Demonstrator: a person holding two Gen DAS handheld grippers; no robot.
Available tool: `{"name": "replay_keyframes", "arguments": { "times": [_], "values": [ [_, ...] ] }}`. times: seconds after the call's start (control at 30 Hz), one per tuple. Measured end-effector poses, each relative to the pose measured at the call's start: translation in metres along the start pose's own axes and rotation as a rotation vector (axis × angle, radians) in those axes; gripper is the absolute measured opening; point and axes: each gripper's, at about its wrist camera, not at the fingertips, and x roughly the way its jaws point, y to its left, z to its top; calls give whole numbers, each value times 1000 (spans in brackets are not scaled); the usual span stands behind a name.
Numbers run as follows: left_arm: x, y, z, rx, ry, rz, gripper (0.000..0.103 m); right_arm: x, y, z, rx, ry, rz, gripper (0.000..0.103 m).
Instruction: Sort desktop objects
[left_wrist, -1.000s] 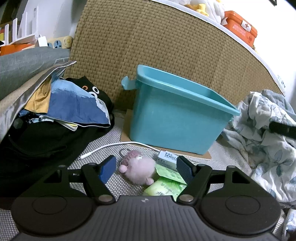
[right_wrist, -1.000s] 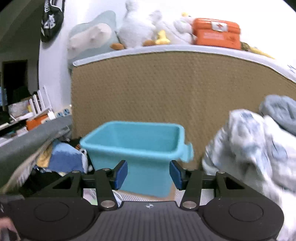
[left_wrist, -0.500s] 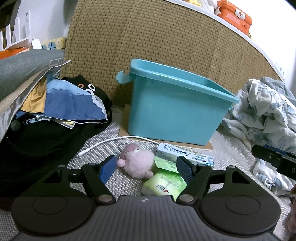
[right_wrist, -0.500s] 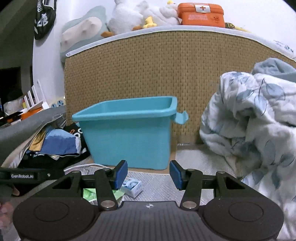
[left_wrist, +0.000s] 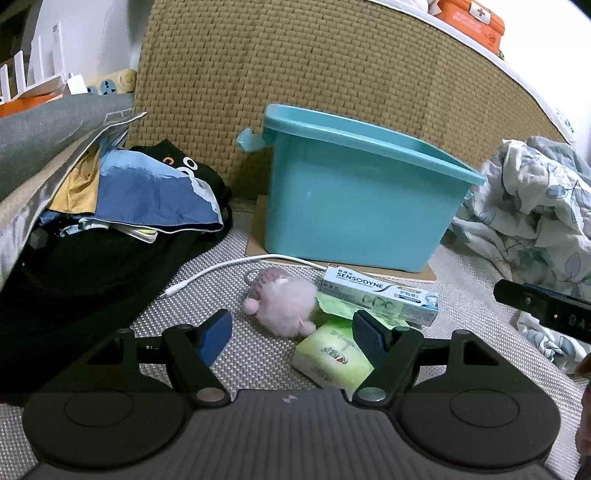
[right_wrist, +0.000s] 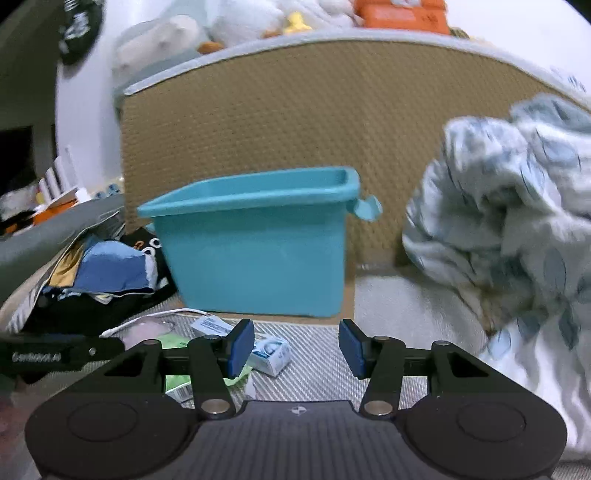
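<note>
The small things to be sorted lie in a cluster on the woven mat just in front of the teal bin (left_wrist: 354, 206): a pink plush toy (left_wrist: 286, 306), a green tissue pack (left_wrist: 332, 354) touching it at about four o'clock, and a Sensodyne toothpaste box (left_wrist: 380, 295) at the toy's three o'clock, with a white cable (left_wrist: 236, 264) curving past at eleven. The left gripper (left_wrist: 291, 332) hovers over them with its jaws apart and nothing between the pads; the plush toy sits almost dead ahead at twelve. The right gripper (right_wrist: 295, 345) likewise stands part-open and empty, with the toothpaste box's end at its ten o'clock. To do this pick well, the left should probably centre on the toy's body, keep clear of the tissue pack beside it, close gently on the soft fur, then lift above the bin's rim before release. The floral quilt (left_wrist: 532, 206) at three o'clock stays out of the way.
</note>
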Motion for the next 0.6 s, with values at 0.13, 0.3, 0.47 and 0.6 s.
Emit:
{"name": "replay_keyframes", "arguments": {
  "times": [0.13,0.3,0.47,0.6],
  "values": [
    [0,-7,1,21,12,-13,75,1,-7,3,28,3,-23,55],
    [6,4,5,-2,36,22,72,0,-12,4,57,1,-14,55],
    [16,16,14,33,85,78,65,0,-13,5,62,-1,1,55],
    [25,10,16,92,116,79,65,-2,-12,7,65,-8,17,57]
  ]
}}
